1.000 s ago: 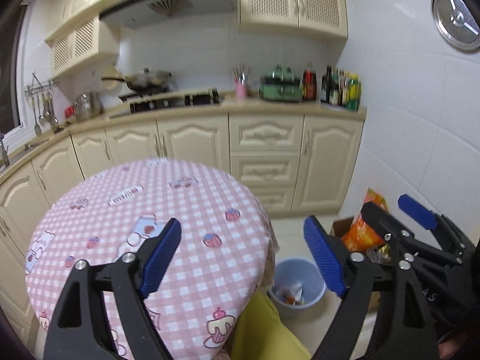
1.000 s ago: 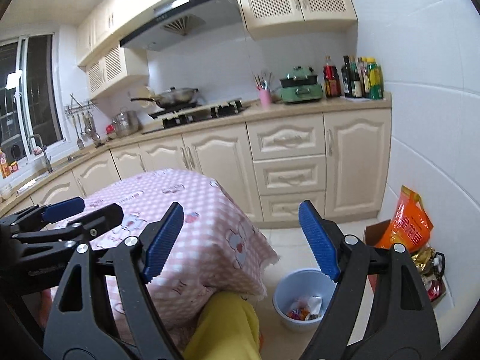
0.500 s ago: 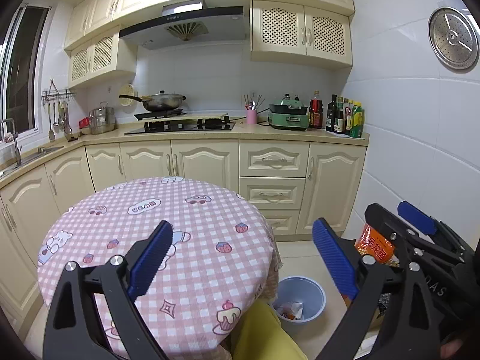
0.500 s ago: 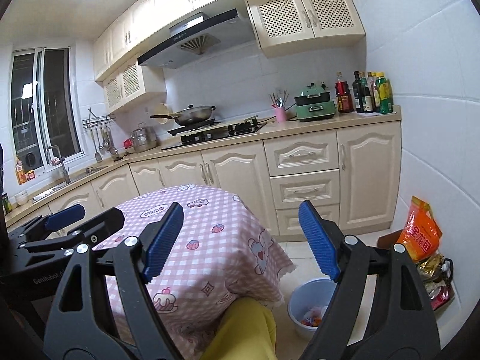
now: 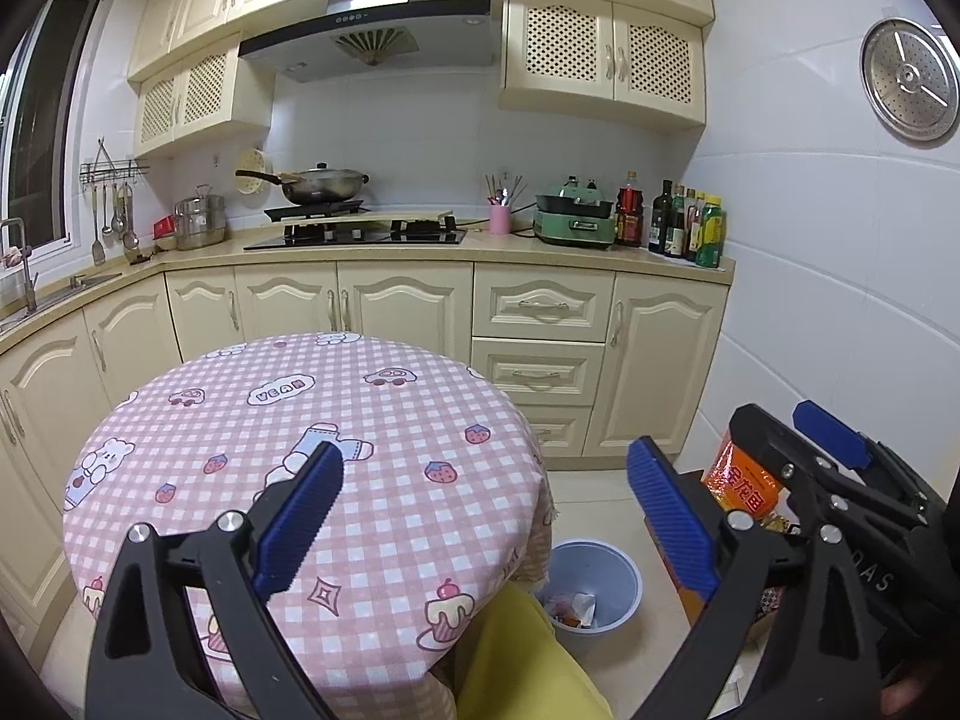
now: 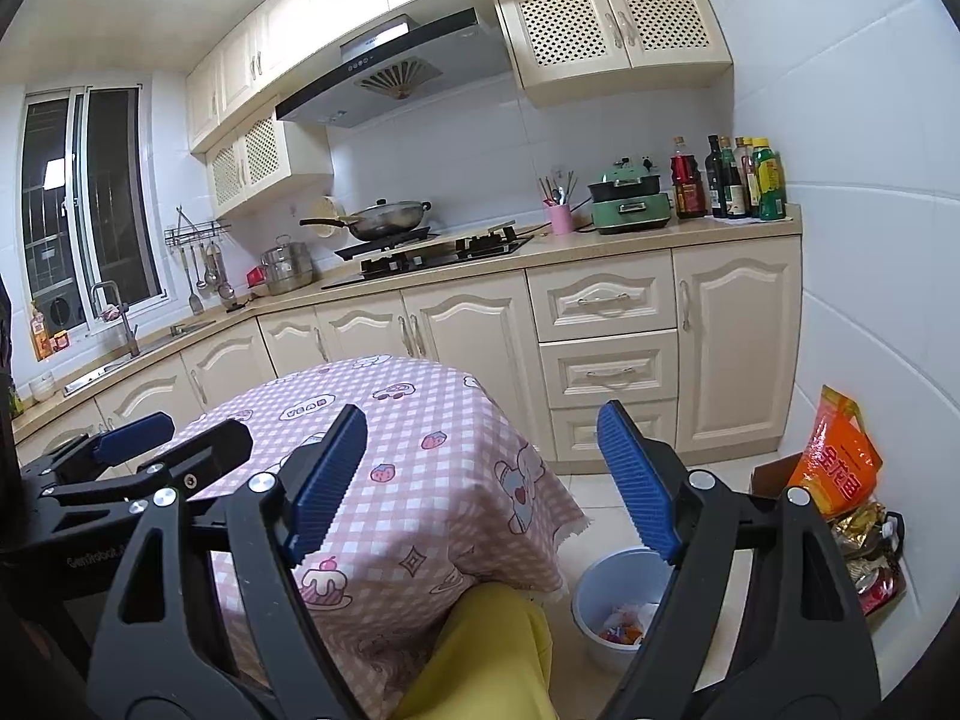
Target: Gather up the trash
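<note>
Between the near blue pads, nothing: left gripper [image 5: 485, 516] stands wide apart and empty over the table edge, right gripper [image 6: 483, 480] likewise parted with nothing in it. At 6 o'clock low in both views, a yellow-clad knee [image 5: 516, 654] of the person sits under the cloth hem. Just beyond, at 5 o'clock on the floor, blue bin [image 5: 591, 585] holds the collected trash [image 5: 573, 606], a few wrappers at its bottom. Pink checked tablecloth [image 5: 336, 396] shows no loose litter I can make out; the task reads as nearly or wholly done. At 3 o'clock, near the wall, an orange bag [image 6: 843, 462] leans in a cardboard box [image 6: 774, 471] with shiny packets. Risks, as judgement: mistaking that bagged stock for rubbish and grabbing it; a low reach toward the bin could catch the fringe of the cloth and drag it; the light bin may tip if a finger nudges its rim. Far at 12 o'clock, wok [image 5: 324, 183] on the hob, bottles at 1 o'clock, well apart from all this.
</note>
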`<action>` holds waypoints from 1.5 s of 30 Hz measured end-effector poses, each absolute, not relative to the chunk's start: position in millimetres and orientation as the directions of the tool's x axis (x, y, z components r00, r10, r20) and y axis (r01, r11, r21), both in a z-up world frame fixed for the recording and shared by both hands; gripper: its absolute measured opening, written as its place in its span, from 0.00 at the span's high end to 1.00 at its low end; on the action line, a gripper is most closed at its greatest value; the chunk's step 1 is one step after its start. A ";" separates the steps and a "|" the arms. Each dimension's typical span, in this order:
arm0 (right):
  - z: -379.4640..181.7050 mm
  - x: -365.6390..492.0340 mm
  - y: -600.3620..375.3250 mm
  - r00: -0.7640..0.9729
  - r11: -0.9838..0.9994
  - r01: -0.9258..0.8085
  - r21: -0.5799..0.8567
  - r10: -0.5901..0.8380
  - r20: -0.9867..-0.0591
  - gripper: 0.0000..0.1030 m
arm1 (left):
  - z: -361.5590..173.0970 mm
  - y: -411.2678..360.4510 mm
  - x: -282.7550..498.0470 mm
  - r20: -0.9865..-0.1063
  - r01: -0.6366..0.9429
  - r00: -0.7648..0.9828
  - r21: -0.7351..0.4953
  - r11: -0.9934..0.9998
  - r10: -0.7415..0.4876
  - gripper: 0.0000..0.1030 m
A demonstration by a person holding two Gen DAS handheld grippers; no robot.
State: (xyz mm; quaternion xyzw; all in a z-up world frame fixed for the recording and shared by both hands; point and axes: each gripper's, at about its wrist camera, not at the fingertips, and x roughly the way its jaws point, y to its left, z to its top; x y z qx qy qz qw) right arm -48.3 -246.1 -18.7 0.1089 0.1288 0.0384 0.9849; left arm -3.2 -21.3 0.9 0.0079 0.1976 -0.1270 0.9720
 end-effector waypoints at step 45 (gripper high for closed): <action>-21.4 -47.6 -246.6 0.961 0.971 -0.075 0.228 0.132 -0.244 0.24 | 0.2 -15.3 -0.9 -0.422 0.192 0.888 -0.024 0.981 -0.184 0.09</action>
